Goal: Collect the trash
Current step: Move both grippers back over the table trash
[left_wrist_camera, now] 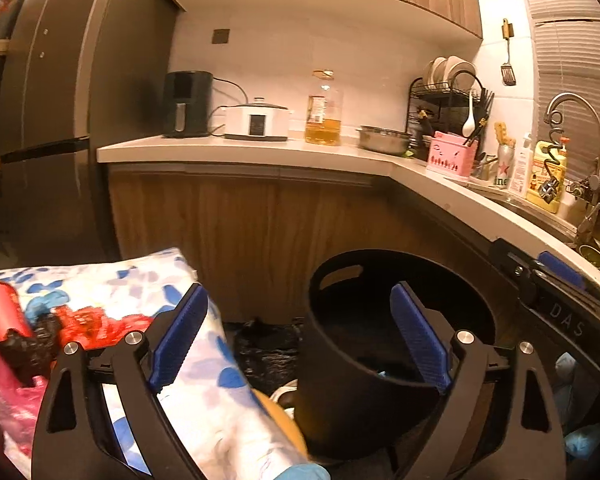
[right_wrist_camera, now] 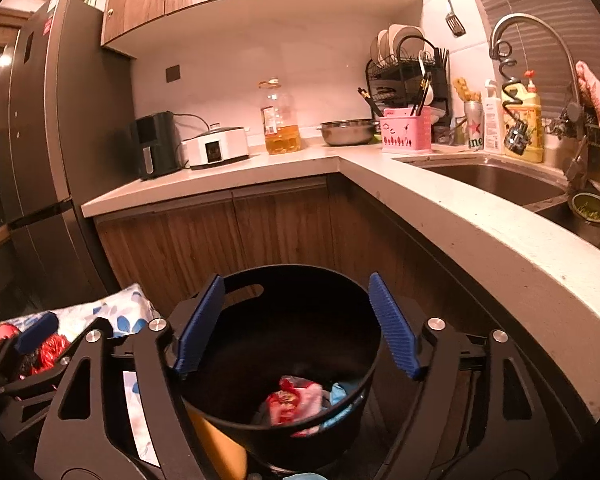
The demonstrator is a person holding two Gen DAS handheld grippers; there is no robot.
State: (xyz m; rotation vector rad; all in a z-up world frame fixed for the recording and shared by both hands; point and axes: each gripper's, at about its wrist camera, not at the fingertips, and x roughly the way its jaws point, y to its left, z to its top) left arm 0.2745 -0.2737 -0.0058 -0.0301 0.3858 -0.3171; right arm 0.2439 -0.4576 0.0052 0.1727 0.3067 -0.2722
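Observation:
A black round trash bin (right_wrist_camera: pixel 284 412) stands on the floor below the counter; it also shows in the left wrist view (left_wrist_camera: pixel 364 360). Crumpled red, pink and blue wrappers (right_wrist_camera: pixel 300 402) lie at its bottom. My right gripper (right_wrist_camera: pixel 296 324) is open and empty above the bin's mouth. My left gripper (left_wrist_camera: pixel 300 336) is open and empty, between the bin and a surface with a blue-flowered white cloth (left_wrist_camera: pixel 204 360). On that cloth lie a red can (left_wrist_camera: pixel 2 312) and red and black wrappers (left_wrist_camera: pixel 80 328). The left gripper's tip shows in the right wrist view (right_wrist_camera: pixel 36 332).
An L-shaped counter (right_wrist_camera: pixel 440 216) runs behind and right, with wooden cabinet doors (right_wrist_camera: pixel 260 232) below. It carries an air fryer (right_wrist_camera: pixel 154 144), cooker, oil bottle (right_wrist_camera: pixel 280 120), steel bowl, pink caddy and sink (right_wrist_camera: pixel 500 180). A dark fridge (right_wrist_camera: pixel 32 152) stands left. A black bag (left_wrist_camera: pixel 268 344) lies on the floor.

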